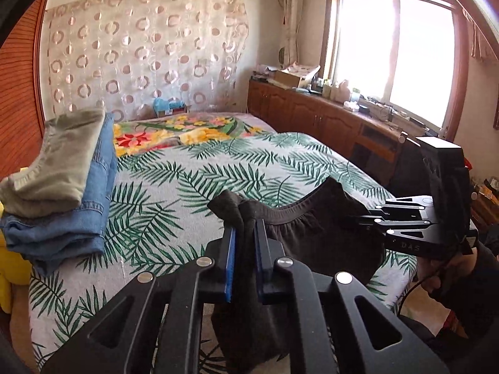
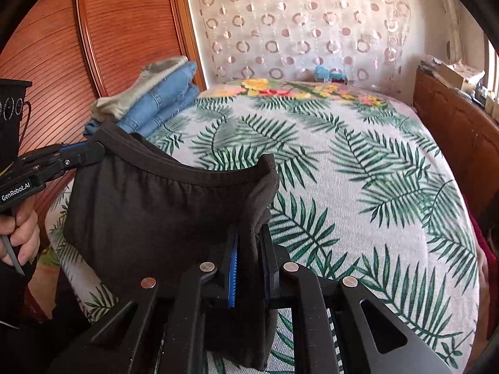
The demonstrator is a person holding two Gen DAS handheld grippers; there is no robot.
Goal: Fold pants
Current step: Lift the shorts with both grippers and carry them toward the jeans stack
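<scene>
A bedroom: a bed (image 2: 358, 187) under a palm-leaf spread fills both views, with a circle-patterned curtain (image 1: 146, 46) behind it and wood cabinets (image 1: 312, 115) below a bright window (image 1: 396, 53).

The left gripper (image 1: 244, 243) is pressed together on one end of the waistband of the dark pants (image 2: 149, 205), cloth bunched between its blue pads (image 1: 230, 268). The right gripper (image 2: 249, 249) pinches the other end the same way. The waistband sags in a curve between the two, and the pants hang down from it, raised above the near edge of the bed.

Outward, at the bed's left side, sits a stack of folded jeans (image 1: 93, 199) with a grey garment (image 1: 59, 162) on top. A floral blanket (image 1: 174, 131) lies at the far end.
</scene>
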